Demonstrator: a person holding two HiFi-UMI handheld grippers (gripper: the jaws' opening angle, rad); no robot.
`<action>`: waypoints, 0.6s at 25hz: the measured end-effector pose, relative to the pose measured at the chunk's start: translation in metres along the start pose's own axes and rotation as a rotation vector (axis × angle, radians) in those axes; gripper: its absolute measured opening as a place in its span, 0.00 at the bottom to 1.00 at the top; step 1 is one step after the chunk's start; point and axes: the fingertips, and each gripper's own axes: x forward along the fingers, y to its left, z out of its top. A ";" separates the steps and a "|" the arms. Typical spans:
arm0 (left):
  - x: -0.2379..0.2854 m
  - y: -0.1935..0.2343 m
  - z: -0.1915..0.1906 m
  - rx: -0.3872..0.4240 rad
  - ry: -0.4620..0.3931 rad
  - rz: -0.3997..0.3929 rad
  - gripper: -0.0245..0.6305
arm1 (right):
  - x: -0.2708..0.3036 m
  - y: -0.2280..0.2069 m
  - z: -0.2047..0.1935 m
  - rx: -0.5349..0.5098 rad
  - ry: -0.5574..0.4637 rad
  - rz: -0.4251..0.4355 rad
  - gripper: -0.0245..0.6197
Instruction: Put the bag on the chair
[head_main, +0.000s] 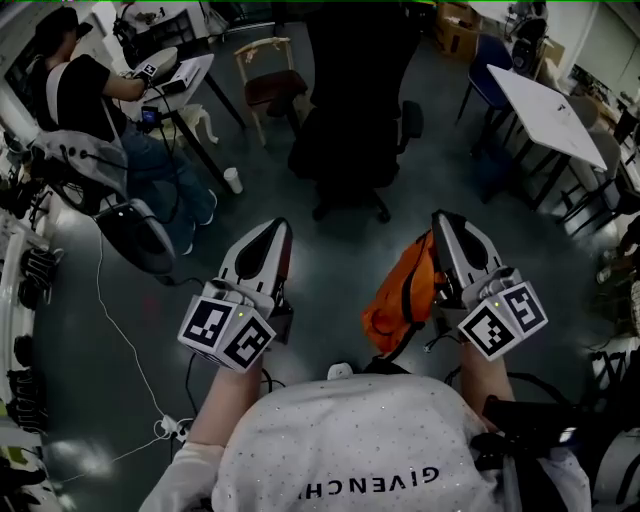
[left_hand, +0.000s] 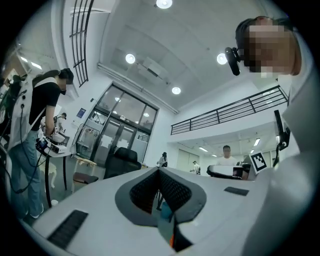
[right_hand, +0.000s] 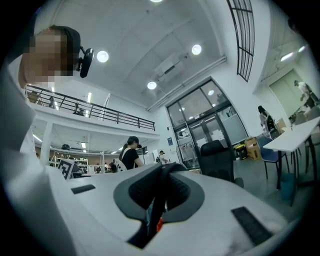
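Bag (head_main: 395, 300), orange, hangs just left of the right gripper (head_main: 447, 218), above the floor (head_main: 330, 250), in front of the wearer's chest. It is at about 5 o'clock in the head view. It is not on any chair.

Right gripper view: the jaws are clamped on a dark strap (right_hand: 156, 200) that runs up between them. A sliver of orange shows at the base.

Left gripper (head_main: 272, 228) is held level with the right one, at about 7 o'clock and well apart from the bag. In its own view the left gripper (left_hand: 160, 172) has its jaws together at the tip with nothing held between them.

Office chair (head_main: 345, 130), black, stands at 12 o'clock, ahead of both grippers and well apart from them. Both gripper views show it too, straight ahead of the jaws (right_hand: 217, 160).

Wooden chair (head_main: 268, 75) with a dark seat is at 11 o'clock, left of the office chair.

Person (head_main: 85, 90) in a black top is at 10 o'clock, by a desk. Cup (head_main: 232, 180) stands on the floor between that person and the office chair.

Table (head_main: 550, 110), white, is at 2 o'clock, with a blue chair (head_main: 490, 70) beside it.
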 end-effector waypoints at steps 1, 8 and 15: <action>0.002 0.004 -0.001 -0.007 0.000 0.003 0.04 | 0.004 0.000 -0.003 0.004 0.009 0.001 0.04; 0.013 0.025 0.000 -0.032 0.003 0.024 0.04 | 0.032 0.000 -0.010 0.009 0.038 0.019 0.04; 0.043 0.052 -0.002 -0.033 0.002 0.040 0.04 | 0.072 -0.019 -0.014 0.006 0.043 0.046 0.04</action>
